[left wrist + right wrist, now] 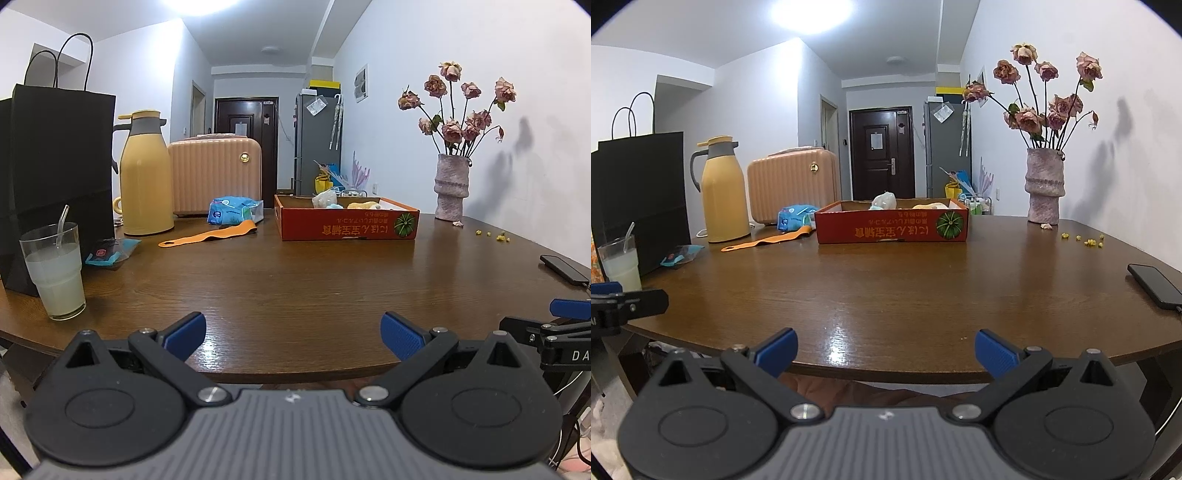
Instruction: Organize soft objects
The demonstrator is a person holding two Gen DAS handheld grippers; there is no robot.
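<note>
Left gripper (293, 336) and right gripper (886, 352) both at the near edge of the brown table (295, 280), fingers (186, 334) spread wide apart with nothing between them; side by side, each visible at the margin of the other's view. Soft objects (327, 201) piled inside the red cardboard box (347, 223) toward the far side of the table, well apart from both grippers; orange strap (207, 236) flat on the table left of the box, blue packet (234, 210) just behind it, yellow thermos (146, 177) further left; vase of dried roses (450, 184) right of the box.

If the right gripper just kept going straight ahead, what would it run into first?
Probably the red cardboard box. The right gripper is open at the near table edge, and the bare wooden table between looks free. Depth is hard to judge, and it may be aimed slightly above the tabletop.
</note>
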